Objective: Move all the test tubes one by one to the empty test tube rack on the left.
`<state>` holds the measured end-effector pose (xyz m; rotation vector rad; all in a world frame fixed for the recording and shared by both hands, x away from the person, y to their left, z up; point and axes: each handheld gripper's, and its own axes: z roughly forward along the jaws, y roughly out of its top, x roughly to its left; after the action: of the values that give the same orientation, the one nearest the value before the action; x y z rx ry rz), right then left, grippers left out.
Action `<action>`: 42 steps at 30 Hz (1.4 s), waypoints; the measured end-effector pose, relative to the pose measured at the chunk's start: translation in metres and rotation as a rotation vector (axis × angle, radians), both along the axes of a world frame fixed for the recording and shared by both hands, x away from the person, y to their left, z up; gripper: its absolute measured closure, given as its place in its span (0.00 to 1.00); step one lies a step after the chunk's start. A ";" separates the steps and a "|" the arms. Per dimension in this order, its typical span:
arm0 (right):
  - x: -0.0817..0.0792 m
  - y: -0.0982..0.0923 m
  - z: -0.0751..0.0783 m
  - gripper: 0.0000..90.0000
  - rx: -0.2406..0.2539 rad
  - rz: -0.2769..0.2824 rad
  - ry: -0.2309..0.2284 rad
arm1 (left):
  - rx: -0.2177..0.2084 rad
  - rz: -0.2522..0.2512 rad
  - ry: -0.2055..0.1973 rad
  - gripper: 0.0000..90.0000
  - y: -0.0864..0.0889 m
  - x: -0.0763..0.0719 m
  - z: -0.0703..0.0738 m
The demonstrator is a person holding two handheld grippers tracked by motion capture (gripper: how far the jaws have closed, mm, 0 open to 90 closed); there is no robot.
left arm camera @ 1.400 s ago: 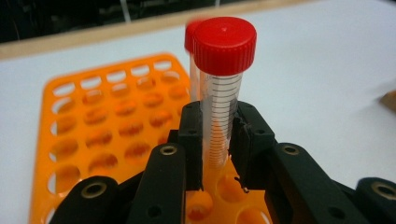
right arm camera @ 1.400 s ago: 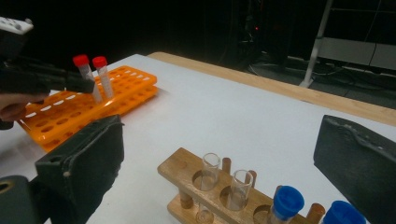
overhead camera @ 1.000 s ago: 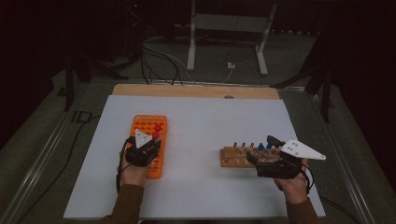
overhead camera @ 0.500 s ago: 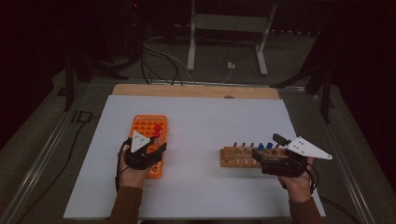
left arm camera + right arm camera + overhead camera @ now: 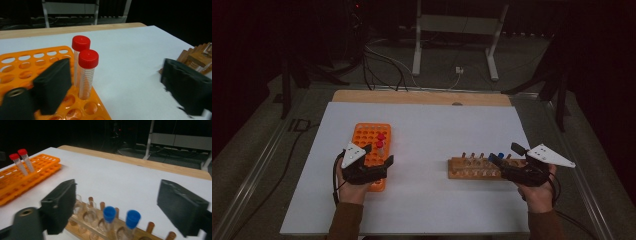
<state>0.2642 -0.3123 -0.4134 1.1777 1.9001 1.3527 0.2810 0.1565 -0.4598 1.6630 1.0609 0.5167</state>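
An orange tube rack (image 5: 368, 135) lies at the table's left with two red-capped tubes (image 5: 380, 140) upright in it. My left gripper (image 5: 379, 154) hovers at the rack's near end. Its jaws have just been opening, and in the left gripper view (image 5: 117, 87) they stand wide, with the nearer red-capped tube (image 5: 87, 72) beside the left pad, untouched. A wooden rack (image 5: 472, 170) at the right holds two blue-capped tubes (image 5: 109, 216) and clear empty ones. My right gripper (image 5: 504, 153) straddles them (image 5: 121, 206); its jaws have just been closing but touch nothing.
The white sheet (image 5: 437, 130) covers the table between the racks. A bare wooden strip (image 5: 422, 97) runs along the far edge. Beyond it stand a metal stand's legs (image 5: 417, 55) and floor cables (image 5: 382, 60). The wooden rack's corner (image 5: 197, 56) appears far right in the left gripper view.
The left gripper's jaws have spread apart, leaving the red-capped tube standing in the orange rack. The right hand has shifted slightly to the right, its jaws a little narrower.
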 end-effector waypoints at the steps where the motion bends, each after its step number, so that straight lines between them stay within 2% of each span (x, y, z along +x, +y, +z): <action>1: 0.000 -0.002 -0.001 0.25 -0.007 -0.002 0.005 | -0.001 0.003 -0.004 0.06 0.000 -0.001 0.001; 2: 0.001 -0.004 -0.002 0.30 -0.019 -0.003 0.010 | -0.005 0.000 -0.008 0.02 -0.001 -0.001 0.001; 6: 0.001 -0.005 -0.009 0.48 -0.073 -0.023 0.009 | -0.012 -0.006 -0.023 0.01 -0.002 -0.002 0.003; 9: 0.004 -0.006 -0.015 0.55 -0.096 -0.029 0.021 | -0.016 0.002 -0.033 0.01 -0.003 -0.003 0.003; 13: 0.008 -0.009 -0.022 0.68 -0.093 -0.040 0.046 | -0.022 0.008 -0.049 0.01 -0.003 -0.004 0.003; 15: 0.009 -0.011 -0.026 0.73 -0.089 -0.038 0.056 | -0.039 0.006 -0.046 0.01 -0.002 -0.004 0.003; 18: 0.011 -0.011 -0.031 0.76 -0.084 -0.033 0.077 | -0.049 0.008 -0.048 0.01 -0.001 -0.004 0.003; 22: 0.013 -0.008 -0.036 0.80 -0.087 -0.017 0.095 | -0.057 -0.018 -0.065 0.02 -0.001 -0.005 0.004; 27: 0.015 -0.004 -0.045 0.84 -0.092 -0.005 0.126 | -0.062 -0.040 -0.067 0.02 -0.003 -0.006 0.006; 37: 0.015 -0.001 -0.047 0.85 -0.094 -0.019 0.133 | -0.040 -0.050 -0.071 0.02 -0.008 -0.008 0.009; 42: 0.014 0.000 -0.047 0.85 -0.098 -0.019 0.136 | -0.042 -0.066 -0.066 0.02 -0.009 -0.008 0.009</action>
<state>0.2784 -0.3120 -0.4606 1.2639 2.0193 1.1821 0.2734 0.1470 -0.4506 1.6273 0.9595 0.4993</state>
